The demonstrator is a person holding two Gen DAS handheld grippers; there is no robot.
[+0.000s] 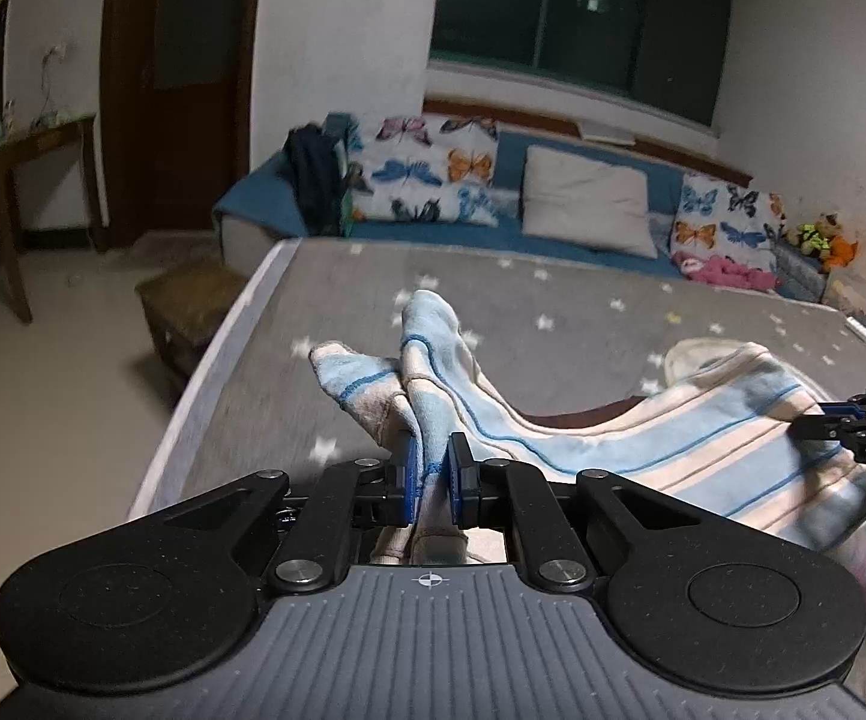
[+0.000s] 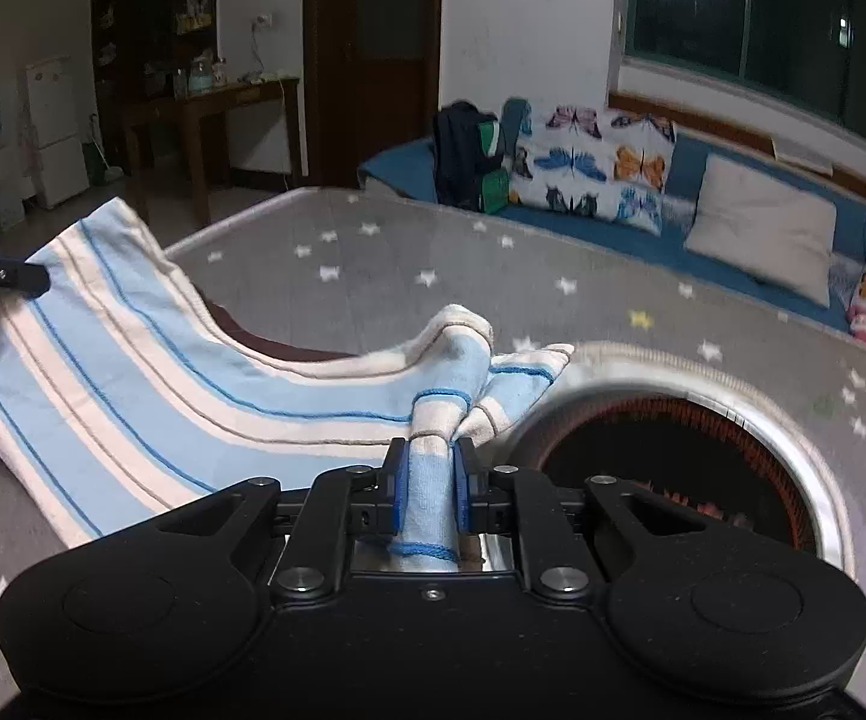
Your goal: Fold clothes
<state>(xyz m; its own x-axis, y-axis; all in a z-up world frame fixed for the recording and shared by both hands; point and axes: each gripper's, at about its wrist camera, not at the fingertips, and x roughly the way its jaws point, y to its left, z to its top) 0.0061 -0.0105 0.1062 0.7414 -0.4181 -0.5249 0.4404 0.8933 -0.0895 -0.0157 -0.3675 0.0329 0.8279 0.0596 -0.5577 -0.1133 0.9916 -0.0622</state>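
Your left tool (image 1: pixel 433 480) and right tool (image 2: pixel 426 483) each clamp a corner of the striped towel (image 2: pixel 150 372), slung above the bench (image 2: pixel 372 276).

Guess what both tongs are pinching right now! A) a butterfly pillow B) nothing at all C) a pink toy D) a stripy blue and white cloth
D: the left tongs and the right tongs are each shut on a bunched end of the stripy blue and white cloth, which hangs stretched between them above the grey starry table cover.
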